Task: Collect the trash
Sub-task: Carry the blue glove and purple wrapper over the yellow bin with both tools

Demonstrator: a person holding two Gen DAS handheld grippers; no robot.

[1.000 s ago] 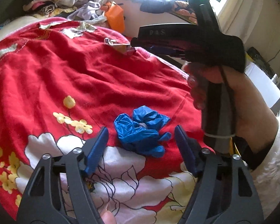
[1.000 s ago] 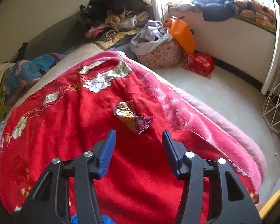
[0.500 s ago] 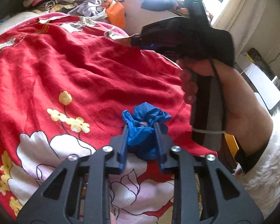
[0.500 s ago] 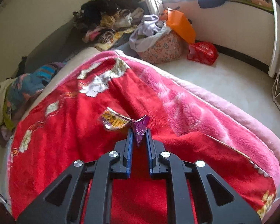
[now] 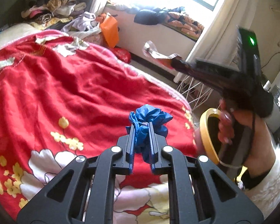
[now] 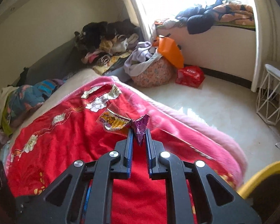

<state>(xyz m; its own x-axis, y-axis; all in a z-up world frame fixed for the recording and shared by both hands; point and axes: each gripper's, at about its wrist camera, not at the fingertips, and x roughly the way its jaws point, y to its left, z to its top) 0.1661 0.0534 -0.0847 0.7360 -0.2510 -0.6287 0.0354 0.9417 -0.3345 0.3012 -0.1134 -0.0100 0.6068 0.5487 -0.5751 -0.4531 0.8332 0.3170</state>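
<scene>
Two tools are closed, each on one piece of trash above the bed's red blanket [image 5: 69, 85]. Both point forward and downward. The left tool [image 5: 141, 128] grips a crumpled blue glove [image 5: 149, 119] between its blue pads, just over the blanket's flower pattern. The right tool [image 6: 138, 132] pinches a snack wrapper [image 6: 119, 121] by its purple end, and the yellow part hangs to the left. Only the left view shows the person's right hand [image 5: 239, 128] around the handle, with a white fluffy sleeve [image 5: 268, 179], and the wrapper held out in the air. Only the right view shows the pale floor [image 6: 211, 110] and the red bag [image 6: 190, 76] on it.
</scene>
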